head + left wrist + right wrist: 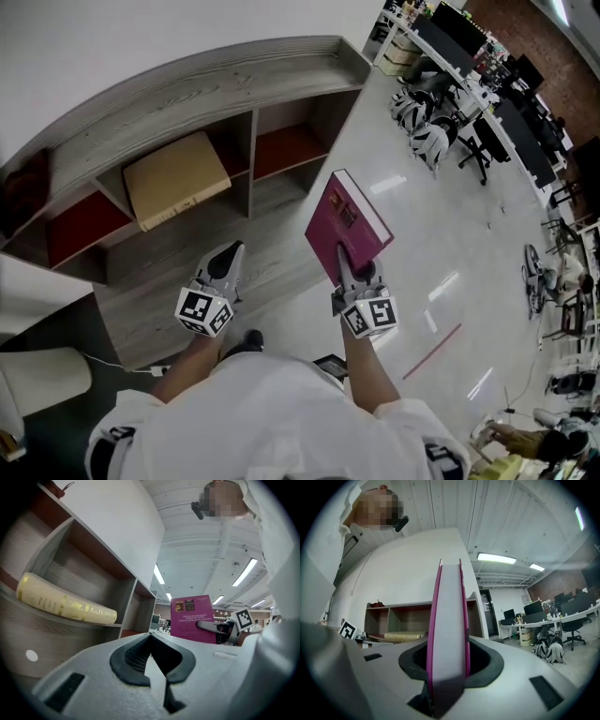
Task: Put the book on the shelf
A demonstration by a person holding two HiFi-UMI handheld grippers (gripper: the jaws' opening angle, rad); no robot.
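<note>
Book is gripped upright by the right gripper's fingers and held level before the shelf. Left gripper is held level beside it, fingers closed on nothing.

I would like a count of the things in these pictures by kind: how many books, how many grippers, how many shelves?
Books: 2, the magenta book held in the right gripper and the yellow book lying in the shelf.
Grippers: 2, the left gripper and the right.
Shelves: 1.
Total: 5.
</note>
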